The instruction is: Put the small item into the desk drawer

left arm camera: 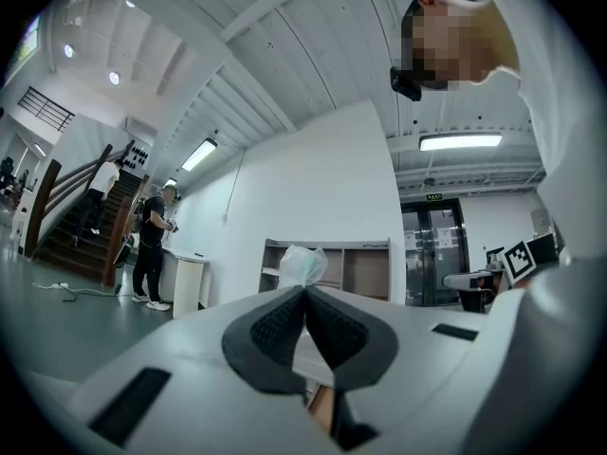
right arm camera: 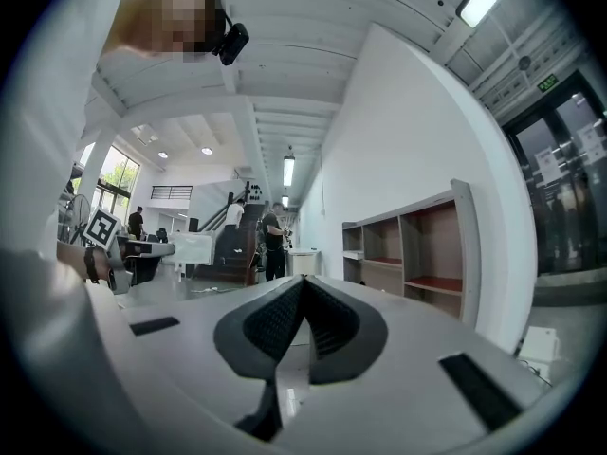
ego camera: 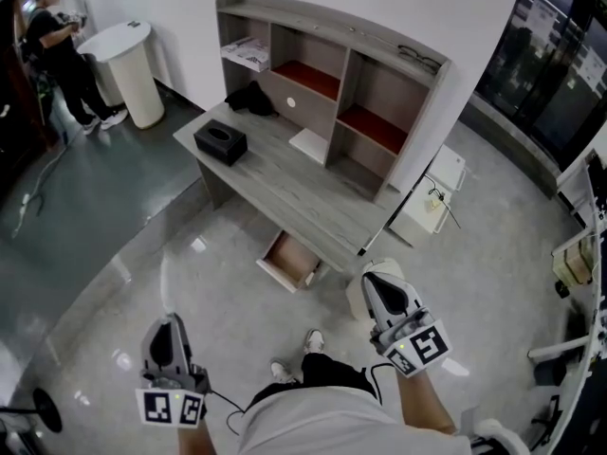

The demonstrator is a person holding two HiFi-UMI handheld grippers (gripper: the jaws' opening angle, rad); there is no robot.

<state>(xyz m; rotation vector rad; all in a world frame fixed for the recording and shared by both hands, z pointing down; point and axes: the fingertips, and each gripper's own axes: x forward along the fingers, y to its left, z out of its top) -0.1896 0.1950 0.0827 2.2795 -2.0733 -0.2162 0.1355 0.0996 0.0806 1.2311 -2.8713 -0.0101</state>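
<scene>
At the tips of the left gripper (left arm camera: pixel 303 292) sits the small item (left arm camera: pixel 302 263), a whitish crumpled wad. The jaws are closed on it, and it sticks out just past the pads. No clear long axis, it's just a lump. The head view does not show it distinctly.

The right gripper (right arm camera: pixel 302 282) has its jaws closed on nothing.

Both grippers point roughly level toward the desk (ego camera: pixel 285 178), with the person standing back from it on the floor.

Key relation: the desk drawer (ego camera: pixel 280 273) is already pulled out from under the desk's near edge. In the head view it lies ahead of the left gripper and off to its right, and ahead of the right gripper and off to its left. It is well apart from both and lower than the desktop. Its long axis runs out from the desk toward the person, with the open top facing up.

The right gripper looks a bit nearer to the drawer in the head view, but the left one carries the item. So the coming move is probably the left hand going forward and rightward, then down over the open drawer, before the jaws let go.

Drop not yet started; the carry is in hand.
</scene>
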